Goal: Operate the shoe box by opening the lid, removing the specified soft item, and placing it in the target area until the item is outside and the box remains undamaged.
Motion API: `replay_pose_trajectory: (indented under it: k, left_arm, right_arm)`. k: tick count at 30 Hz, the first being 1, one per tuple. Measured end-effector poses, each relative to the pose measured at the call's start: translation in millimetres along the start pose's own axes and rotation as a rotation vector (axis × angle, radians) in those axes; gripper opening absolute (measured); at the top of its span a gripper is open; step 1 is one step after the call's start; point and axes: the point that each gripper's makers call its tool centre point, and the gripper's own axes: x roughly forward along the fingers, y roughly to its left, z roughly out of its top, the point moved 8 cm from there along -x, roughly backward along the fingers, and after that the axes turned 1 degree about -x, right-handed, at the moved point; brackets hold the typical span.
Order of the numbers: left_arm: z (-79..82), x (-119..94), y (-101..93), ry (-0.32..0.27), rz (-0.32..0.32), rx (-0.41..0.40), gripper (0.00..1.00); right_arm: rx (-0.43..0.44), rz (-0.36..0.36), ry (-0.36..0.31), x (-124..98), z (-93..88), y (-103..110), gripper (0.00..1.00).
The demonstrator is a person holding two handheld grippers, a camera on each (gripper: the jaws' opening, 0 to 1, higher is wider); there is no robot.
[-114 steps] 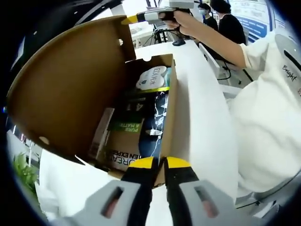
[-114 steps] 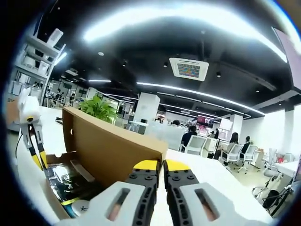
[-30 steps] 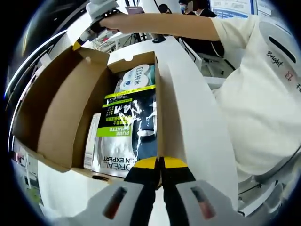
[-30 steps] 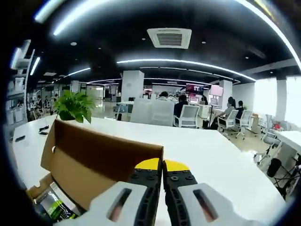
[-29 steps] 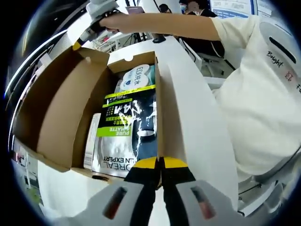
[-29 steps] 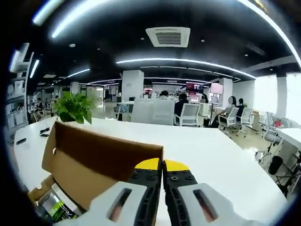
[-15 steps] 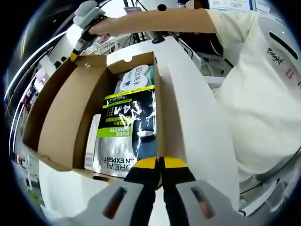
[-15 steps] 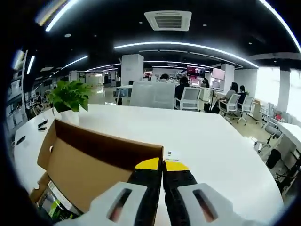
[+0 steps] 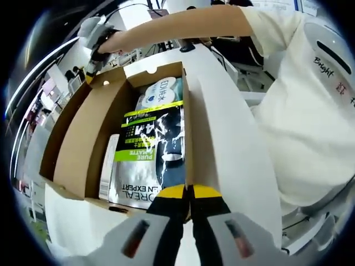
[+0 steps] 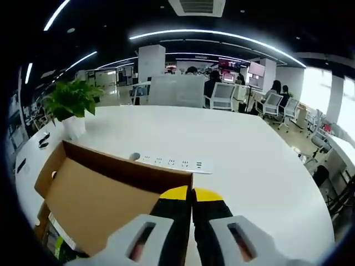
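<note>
Yellow-tipped fingers of the left gripper (image 9: 189, 192) press together on the near end of the shoe box's (image 9: 195, 149) right side wall, the cardboard edge caught between them. In the left gripper view the box lies open on the white counter (image 9: 233, 144), its lid (image 9: 77, 138) swung out to the left. Inside lies a black and green packet (image 9: 148, 145), printed in white and overlapping a silver pouch (image 9: 133, 187) with "EXPERT" lettering; a pale pouch (image 9: 161, 90) marked "EDI" sits at the far end. At the far corner of the lid, the right gripper (image 9: 90, 75) held in the person's hand (image 9: 108, 44) meets the lid's edge.

In the right gripper view, that gripper's fingers (image 10: 192, 194) are closed on the top edge of the brown lid (image 10: 100, 194), which slopes away to the left. Beyond it on the counter (image 10: 260, 166) lie a white power strip (image 10: 176, 163) and a potted plant (image 10: 69, 108). A corner of the packets (image 10: 55, 235) shows low at the left, under the lid. Office chairs (image 10: 224, 97) and seated people stand in the background.
</note>
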Motion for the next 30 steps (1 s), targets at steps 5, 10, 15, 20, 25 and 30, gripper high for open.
replay_pose_trajectory:
  k: [5,10,15,20,25,30]
  left_arm:
    - [-0.9,-0.1,0.3,-0.011,-0.001,0.0,0.02]
    - [-0.4,0.1,0.9,-0.006,-0.007,0.001,0.02]
    - [-0.2,0.2,0.5,-0.008,-0.003,0.002,0.02]
    - [-0.3,0.1,0.2,-0.011,-0.001,0.003,0.02]
    - [-0.5,0.0,0.5,-0.013,-0.003,0.002,0.02]
    - [-0.8,-0.2,-0.1,-0.015,0.002,0.004,0.02]
  right_arm:
    - [0.046,0.013,0.016,3.9,-2.1,-2.5,0.0]
    - [0.027,0.008,0.043,8.6,-0.3,-2.3,0.0]
    - [0.041,0.006,0.062,14.0,-7.8,-1.9,0.0]
    - [0.029,-0.001,0.084,17.8,-11.8,-0.3,0.0]
    - [0.05,0.005,0.095,21.0,-16.8,-1.1,0.0]
    - [0.047,0.001,0.104,19.9,-23.5,2.5,0.0]
